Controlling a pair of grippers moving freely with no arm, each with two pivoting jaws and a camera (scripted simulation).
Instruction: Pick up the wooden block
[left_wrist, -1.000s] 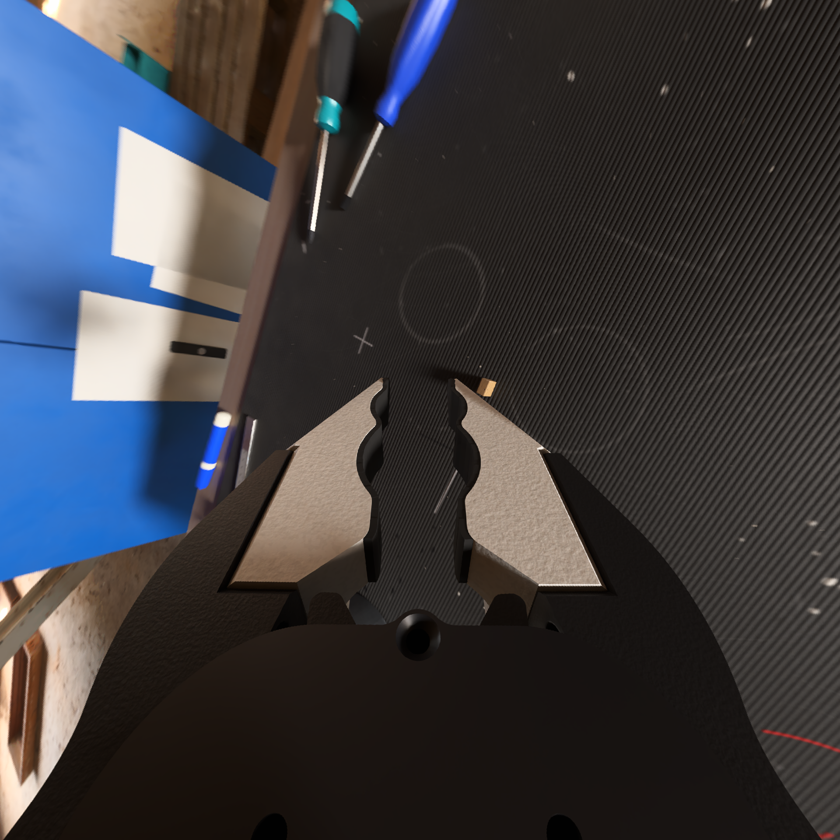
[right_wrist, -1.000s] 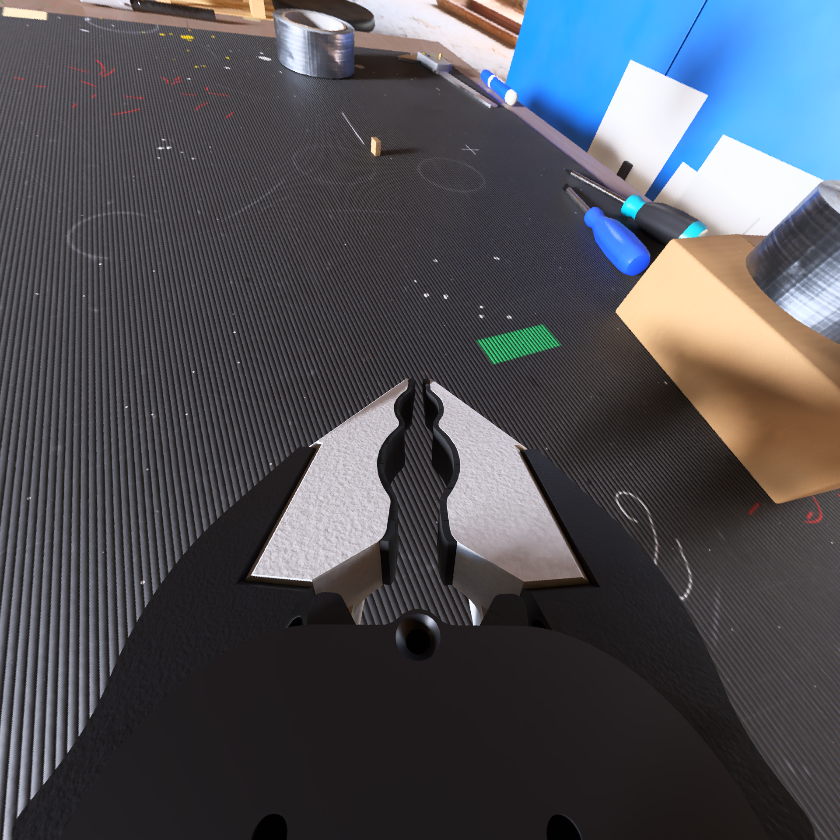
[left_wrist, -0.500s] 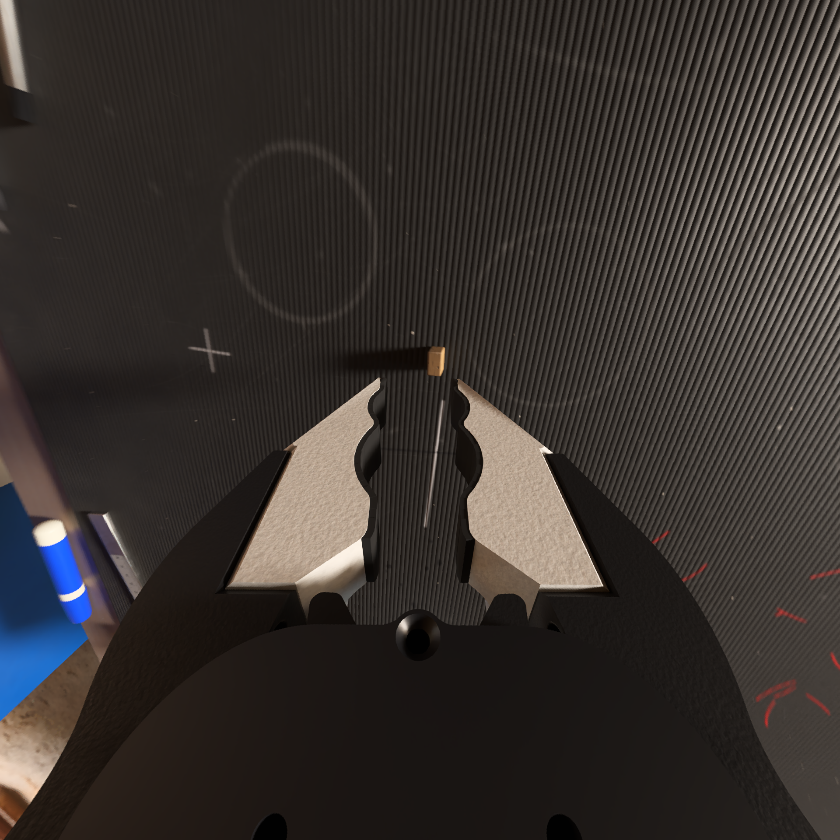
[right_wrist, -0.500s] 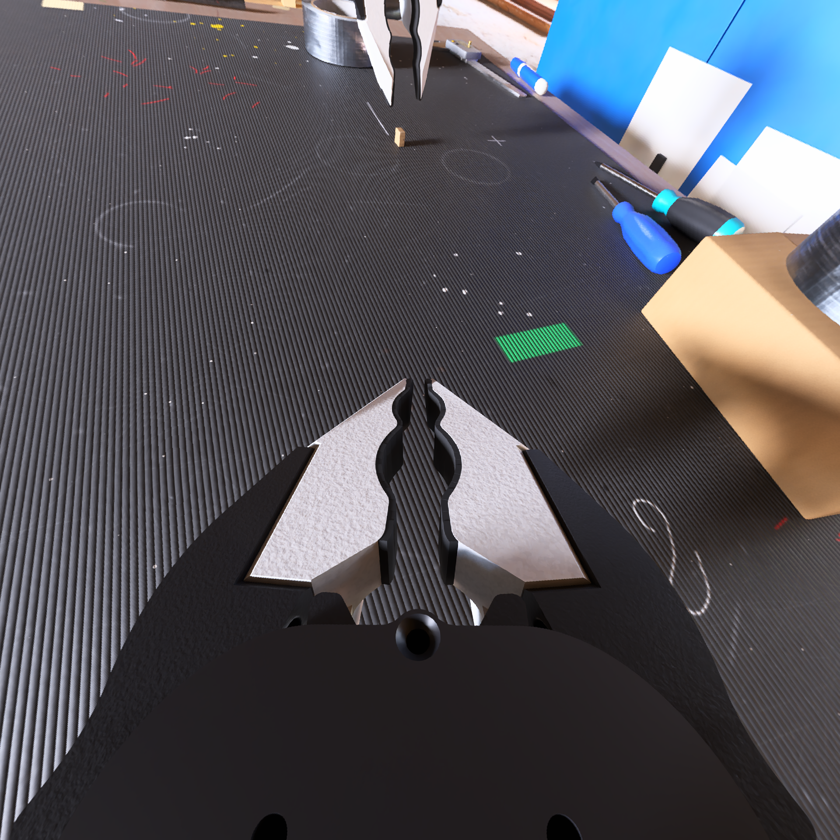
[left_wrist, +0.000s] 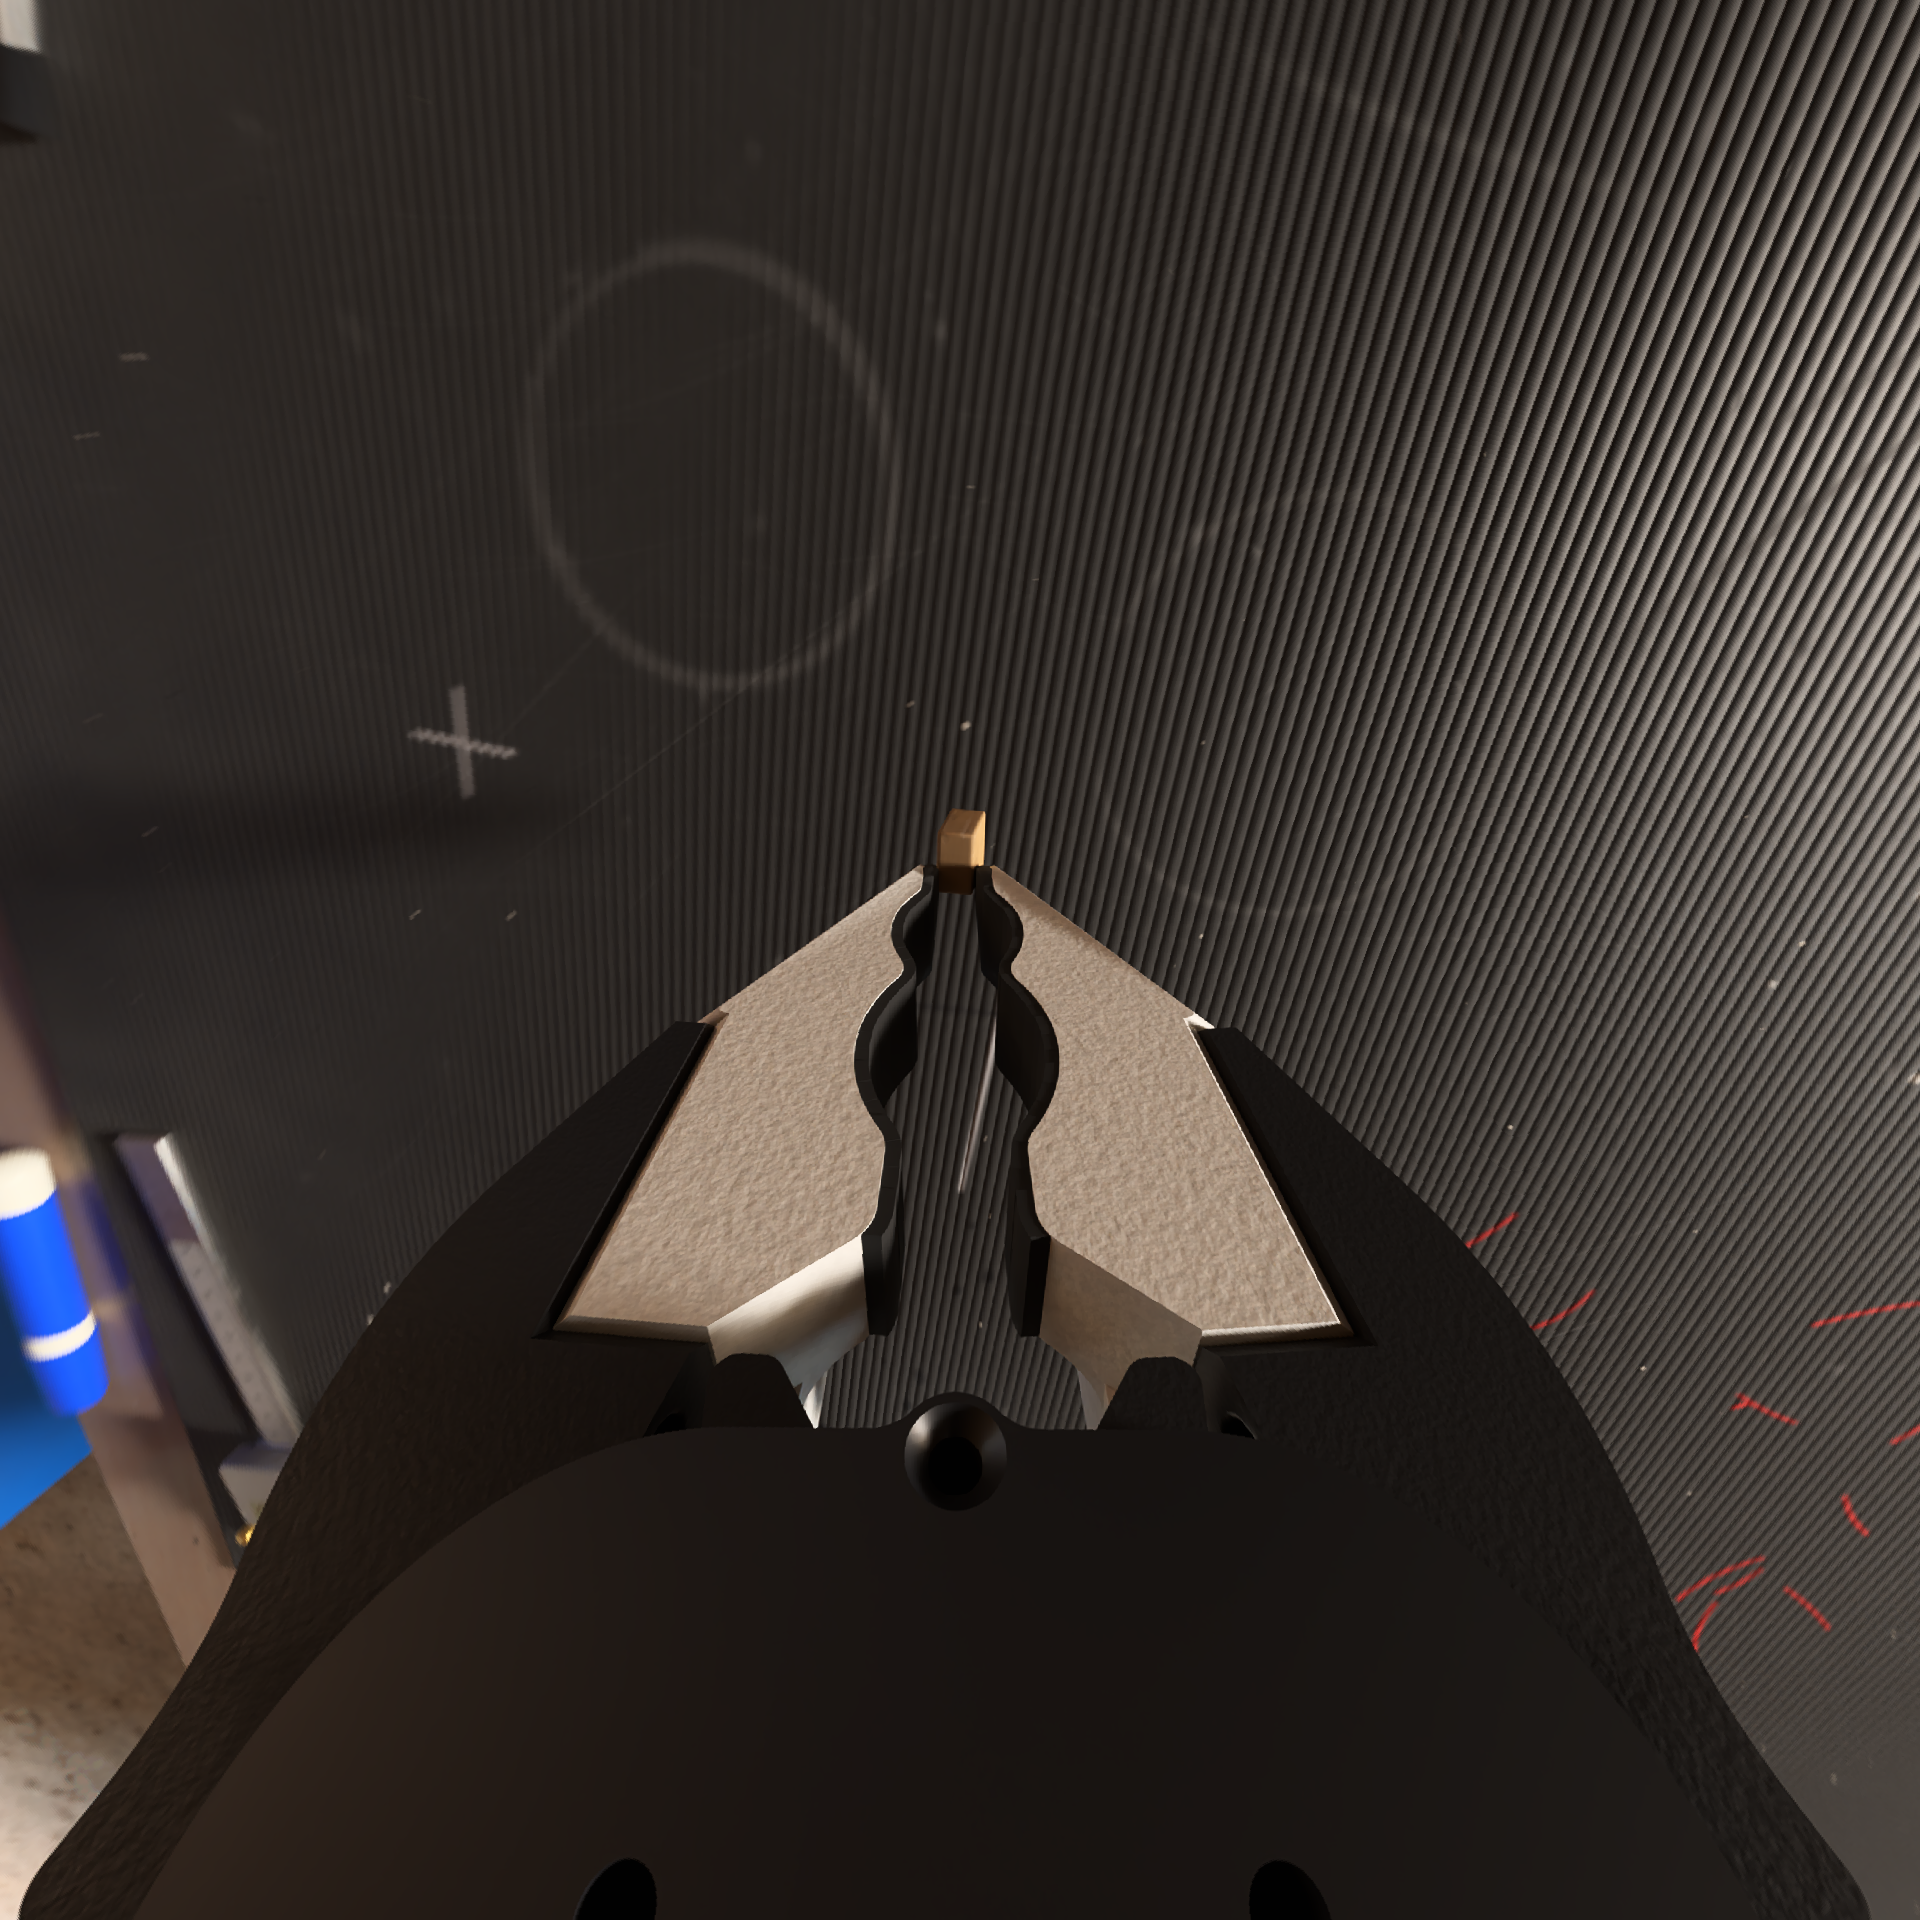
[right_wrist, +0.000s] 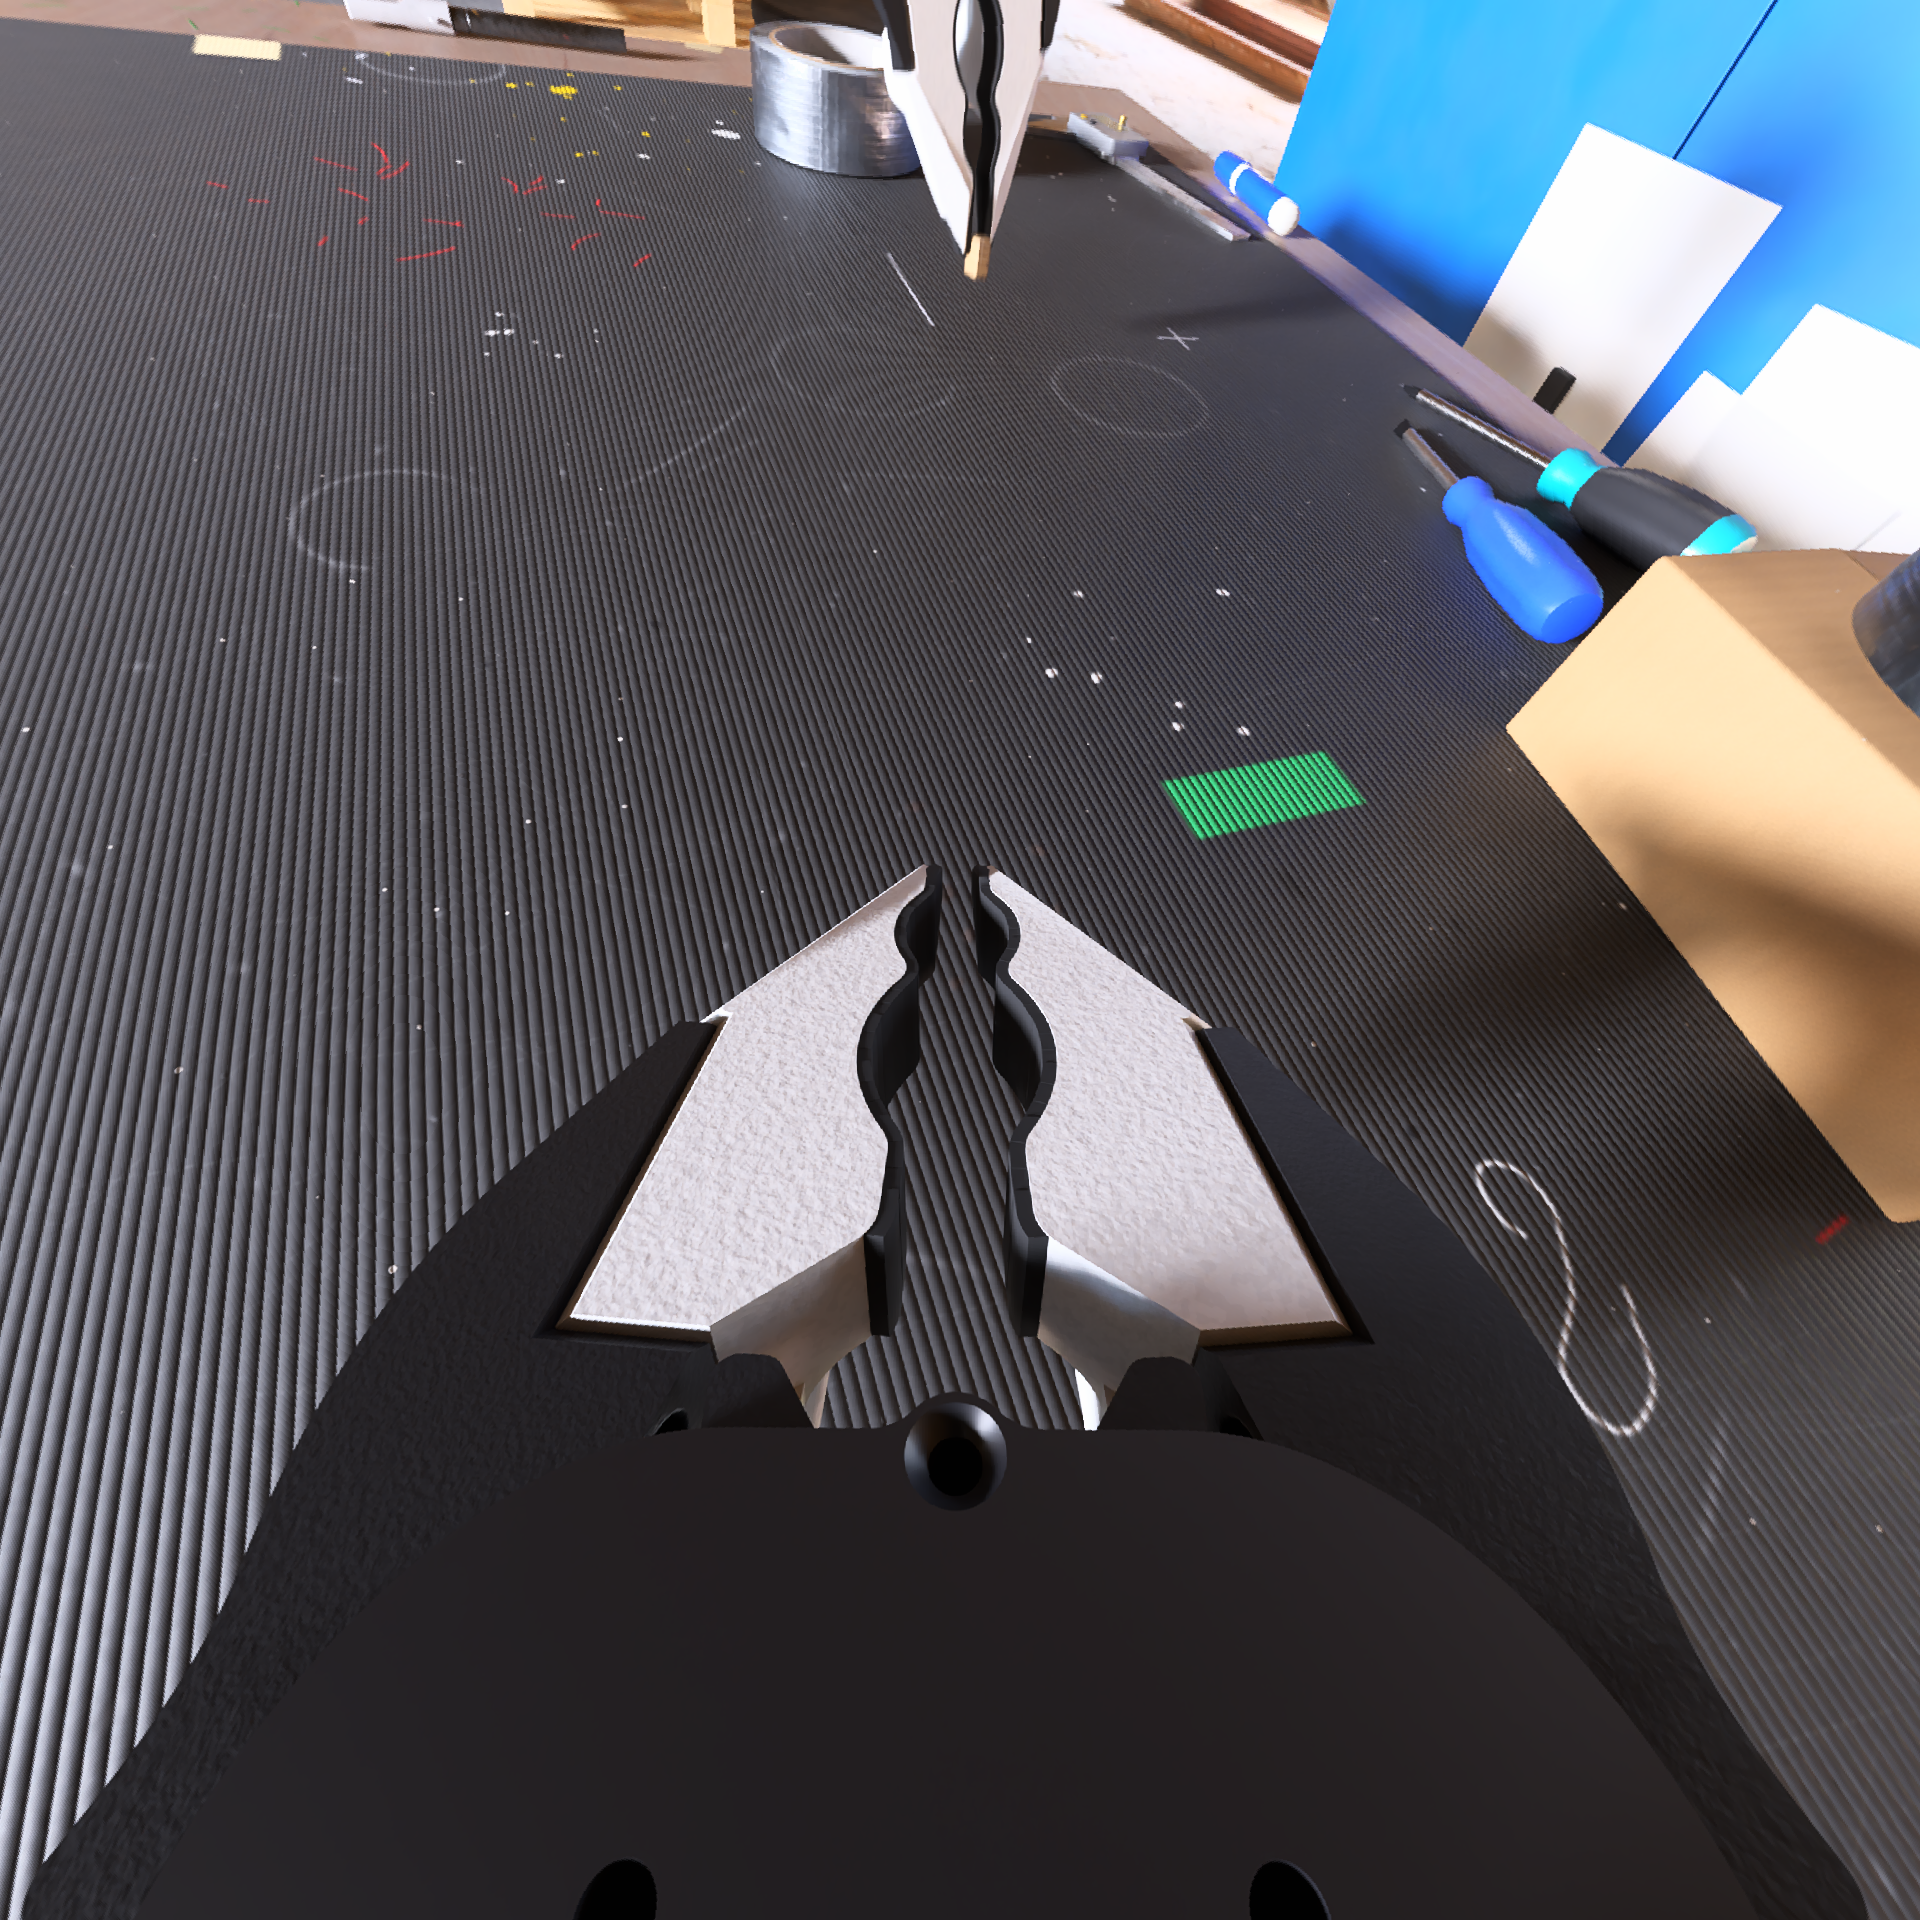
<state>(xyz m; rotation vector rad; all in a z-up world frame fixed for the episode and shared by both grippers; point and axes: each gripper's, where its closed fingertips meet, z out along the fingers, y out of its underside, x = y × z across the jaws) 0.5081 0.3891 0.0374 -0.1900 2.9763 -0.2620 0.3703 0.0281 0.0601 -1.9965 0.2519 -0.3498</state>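
The small wooden block (left_wrist: 961, 864) is pinched between the tips of my left gripper (left_wrist: 954, 899), which is shut on it. It pokes out past the fingertips over the dark ribbed mat (left_wrist: 1351, 520). In the right wrist view the left gripper (right_wrist: 975, 244) hangs tip-down at the far end, with the block (right_wrist: 975, 262) at its tip and seemingly just off the mat. My right gripper (right_wrist: 958, 883) is shut and empty, with only a narrow slit between its jaws, low over the mat's near middle.
A grey tape roll (right_wrist: 821, 114) stands behind the left gripper. A blue screwdriver (right_wrist: 1522, 556), a black-and-teal screwdriver (right_wrist: 1642, 504) and a cardboard box (right_wrist: 1745, 831) lie at the right. A green patch (right_wrist: 1262, 795) marks the mat. A blue panel (right_wrist: 1558, 156) and a marker (right_wrist: 1257, 192) line the right edge.
My left gripper swung over the block, came down and closed on it; the block has left its spot on the mat. My right gripper stayed shut and drifted slightly.
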